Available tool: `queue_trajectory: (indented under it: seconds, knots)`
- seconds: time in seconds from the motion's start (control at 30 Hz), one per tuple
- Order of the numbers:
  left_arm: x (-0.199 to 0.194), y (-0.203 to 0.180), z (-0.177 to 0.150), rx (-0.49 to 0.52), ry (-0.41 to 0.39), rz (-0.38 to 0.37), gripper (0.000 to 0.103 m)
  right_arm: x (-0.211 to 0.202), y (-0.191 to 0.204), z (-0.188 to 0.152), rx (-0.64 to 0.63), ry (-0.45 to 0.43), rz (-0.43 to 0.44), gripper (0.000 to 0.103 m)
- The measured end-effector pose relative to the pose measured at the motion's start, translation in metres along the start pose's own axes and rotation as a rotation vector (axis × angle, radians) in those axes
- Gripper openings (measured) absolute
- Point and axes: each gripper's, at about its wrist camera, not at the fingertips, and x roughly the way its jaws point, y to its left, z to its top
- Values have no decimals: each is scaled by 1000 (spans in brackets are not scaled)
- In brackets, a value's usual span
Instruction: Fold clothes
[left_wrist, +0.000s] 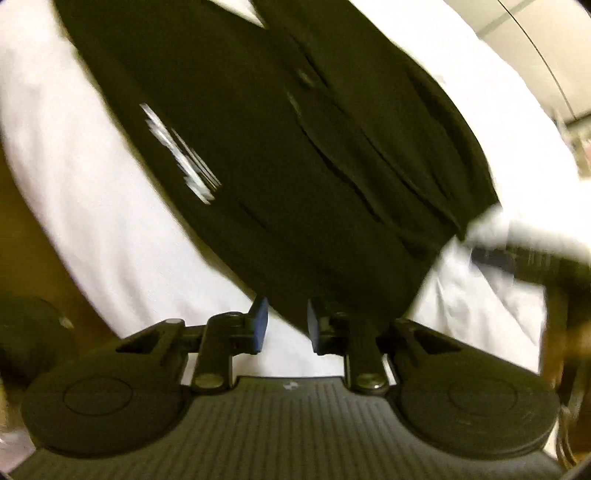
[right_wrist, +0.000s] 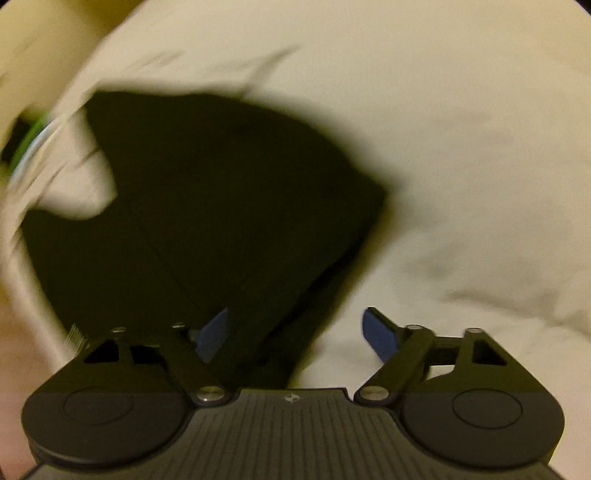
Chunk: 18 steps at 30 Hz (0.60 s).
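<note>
1. Left wrist view, far left: a strip of brown floor (left_wrist: 26, 236) ran beside the curved edge of the white bed sheet (left_wrist: 92, 206); a dark rounded object (left_wrist: 33, 332) sat low there, too blurred to identify.
2. Bare sheet lay open to the left of the garment, and again at lower right.
3. The black fabric garment (left_wrist: 280, 155) lay flat on the sheet, running diagonally from upper left to lower right, with several folds or seams along its right half.
4. A white print (left_wrist: 181, 155) on the garment was smeared by motion; no writing could be read.
5. The left gripper (left_wrist: 284, 325) had its blue pads a narrow gap apart, with nothing pinched; the garment's near edge lay just beyond the tips.
6. At the right of that view, a blurred white and black object (left_wrist: 524, 243) crossed the garment's corner.
7. Right wrist view: the garment (right_wrist: 207, 206) filled the left centre, its right edge ending on the sheet (right_wrist: 461, 147), which lay bare to the right.
8. The right gripper (right_wrist: 295, 332) stood wide open and empty, its left pad over the garment and its right pad over the sheet.
</note>
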Motion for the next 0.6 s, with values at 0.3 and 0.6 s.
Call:
queue_trajectory:
  seconds: [0.3, 0.6]
  knots:
    - [-15, 21, 67, 102, -26, 48, 18, 66, 78, -59, -259, 182, 97, 52]
    - [-13, 89, 167, 295, 33, 36, 18, 42, 59, -89, 125, 63, -195, 50]
